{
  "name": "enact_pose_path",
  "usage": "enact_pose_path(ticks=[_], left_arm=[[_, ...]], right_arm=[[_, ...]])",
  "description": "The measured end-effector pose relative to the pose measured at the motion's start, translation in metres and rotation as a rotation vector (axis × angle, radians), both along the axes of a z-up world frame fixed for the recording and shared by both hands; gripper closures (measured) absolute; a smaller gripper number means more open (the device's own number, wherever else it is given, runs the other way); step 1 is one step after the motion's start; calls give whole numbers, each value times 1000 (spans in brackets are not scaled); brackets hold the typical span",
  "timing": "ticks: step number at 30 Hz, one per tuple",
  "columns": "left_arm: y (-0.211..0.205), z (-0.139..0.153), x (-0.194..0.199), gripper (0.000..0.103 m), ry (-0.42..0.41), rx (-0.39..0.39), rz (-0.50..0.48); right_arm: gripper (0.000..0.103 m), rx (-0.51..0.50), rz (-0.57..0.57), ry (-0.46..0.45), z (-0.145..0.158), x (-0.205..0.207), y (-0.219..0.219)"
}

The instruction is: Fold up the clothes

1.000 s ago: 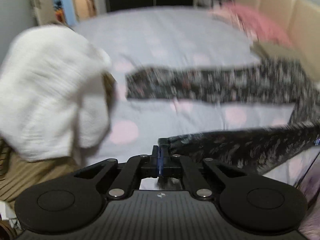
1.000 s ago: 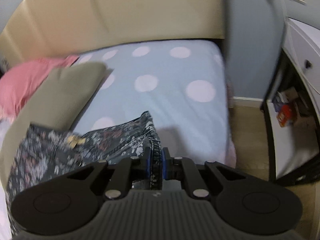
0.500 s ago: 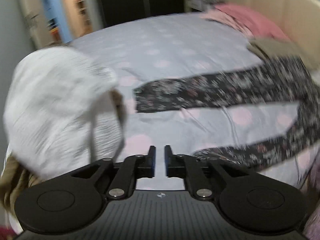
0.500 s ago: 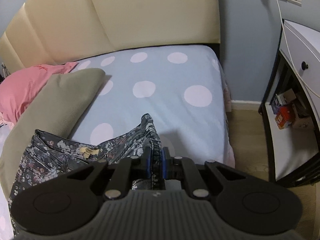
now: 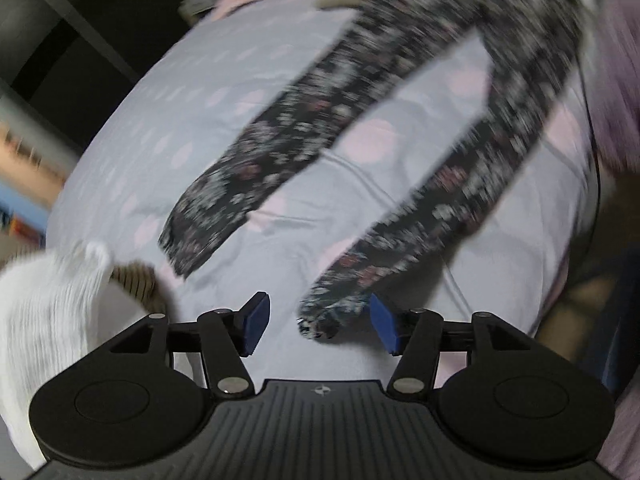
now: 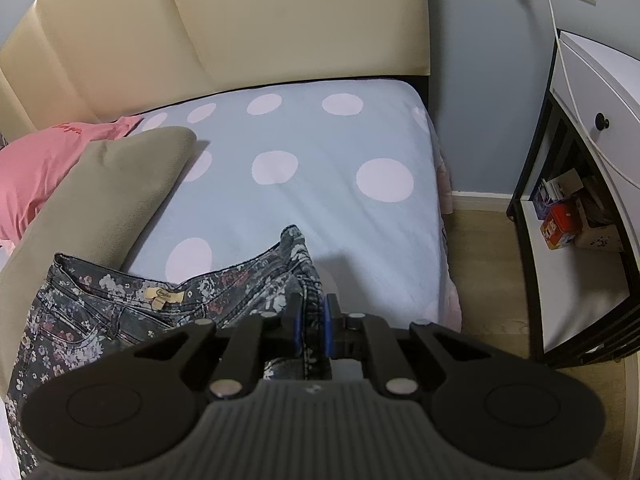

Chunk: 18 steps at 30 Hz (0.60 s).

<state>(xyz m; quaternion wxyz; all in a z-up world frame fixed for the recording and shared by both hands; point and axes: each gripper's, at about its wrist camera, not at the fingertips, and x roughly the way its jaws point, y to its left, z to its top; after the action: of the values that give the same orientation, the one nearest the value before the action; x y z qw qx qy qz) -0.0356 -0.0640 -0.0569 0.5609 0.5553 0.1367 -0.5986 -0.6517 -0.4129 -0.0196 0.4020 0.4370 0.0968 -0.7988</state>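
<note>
Dark floral jeans [image 5: 360,120] lie spread on the polka-dot bed sheet [image 5: 200,92], both legs running toward me. My left gripper [image 5: 320,320] is open, its blue pads either side of the near leg's hem [image 5: 320,316] without gripping it. In the right wrist view my right gripper [image 6: 311,330] is shut on the waistband corner of the jeans [image 6: 160,304], near the bed's right edge. The view from the left wrist is blurred.
A white garment [image 5: 44,312] and a striped one [image 5: 136,280] lie at the left of the bed. A pink pillow [image 6: 36,160] and an olive pillow [image 6: 100,192] sit by the cream headboard [image 6: 240,28]. A white nightstand [image 6: 592,160] stands right of the bed.
My left gripper let go of the leg, opened wide and swung round toward the jeans; the hem now lies between its pads. My right gripper stayed shut on the waistband.
</note>
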Motion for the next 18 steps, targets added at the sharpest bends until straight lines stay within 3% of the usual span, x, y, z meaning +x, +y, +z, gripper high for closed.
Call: enact_pose_path(ticks=[3,6,8,9,13,18], left_arm=[[-3,-24,-18,49,-104,30,-80],[-6,-48,-30,60,-208,59,-119],[-9,-57,-30,87,-235,69,-100],[-11,-62,-30,91,-246,72,-88],[-15,-40,-10,101,-146,4,50],[-8,16,27,102,-31,-135,240]], right_arm=[[91,0,2,4,0,1,-1],[91,-2,5,3,-1,1,0],[91,-3,8,2,-1,0,0],[91,-4,9,1,-1,0,0],[91,-13,17,-7,-1,-2,1],[92,-52,36,-24,6,0,3]])
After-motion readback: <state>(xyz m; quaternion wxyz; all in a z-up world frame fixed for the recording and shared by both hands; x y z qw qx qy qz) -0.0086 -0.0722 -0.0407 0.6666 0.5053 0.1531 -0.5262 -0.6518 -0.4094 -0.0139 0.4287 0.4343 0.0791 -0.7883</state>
